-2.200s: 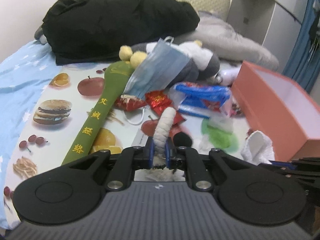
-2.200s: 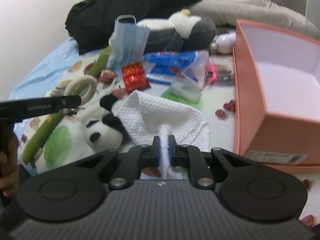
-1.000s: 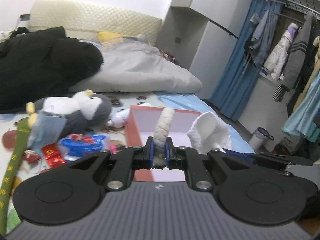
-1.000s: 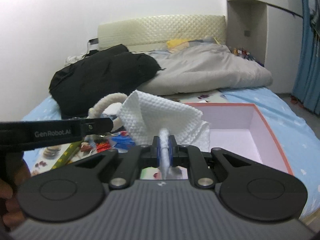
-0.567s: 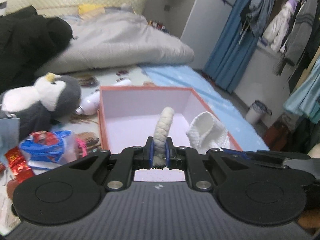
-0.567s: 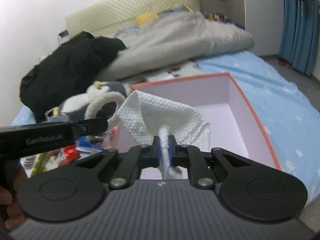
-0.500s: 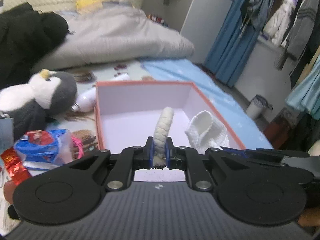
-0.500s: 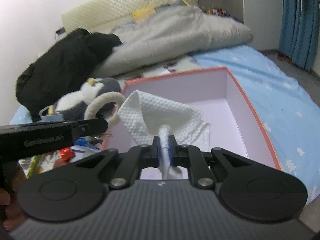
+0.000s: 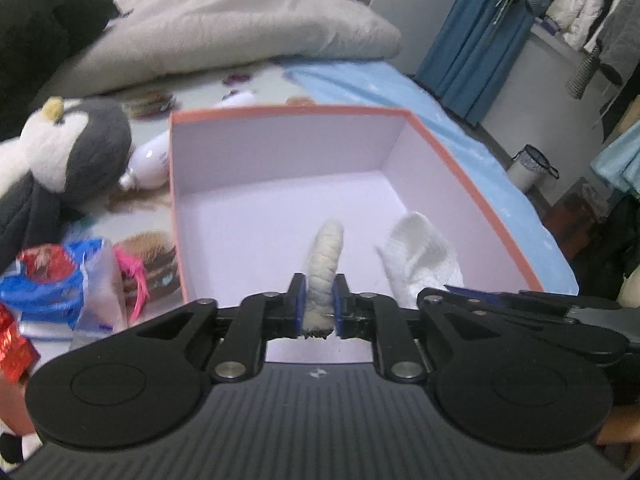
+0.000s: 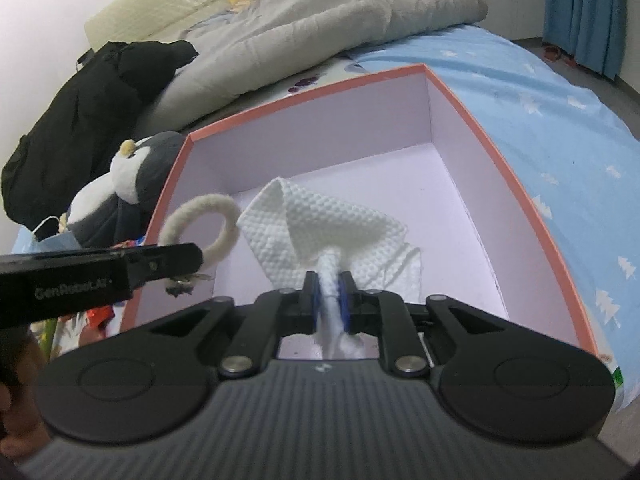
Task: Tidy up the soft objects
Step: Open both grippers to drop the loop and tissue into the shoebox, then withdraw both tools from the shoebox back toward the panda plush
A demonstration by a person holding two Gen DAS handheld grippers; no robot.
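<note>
An open salmon-pink box (image 9: 288, 114) with a pale lilac inside lies on the bed right below both grippers. My left gripper (image 9: 319, 306) has a cream rope ring (image 9: 326, 256) between its pads. Its jaws are opening, though the ring still touches both pads and stands upright. In the right wrist view the ring (image 10: 204, 199) hangs over the box's (image 10: 304, 96) left wall at the left gripper's (image 10: 192, 256) tip. My right gripper (image 10: 330, 300) has a bunched white waffle cloth (image 10: 320, 224) between its pads, and its jaws are opening too. The cloth (image 9: 420, 252) spreads above the box floor.
A grey and white penguin plush (image 9: 72, 152) and a white bottle (image 9: 152, 158) lie left of the box. Snack packets (image 9: 44, 280) are strewn at the near left. A grey duvet (image 10: 320, 16) and a black coat (image 10: 80, 100) fill the back. A person's hand (image 10: 16, 400) holds the left gripper.
Both grippers swung from the cluttered left side over to the box and sank toward its inside, carrying ring and cloth. The gaps between both pairs of jaws have widened slightly.
</note>
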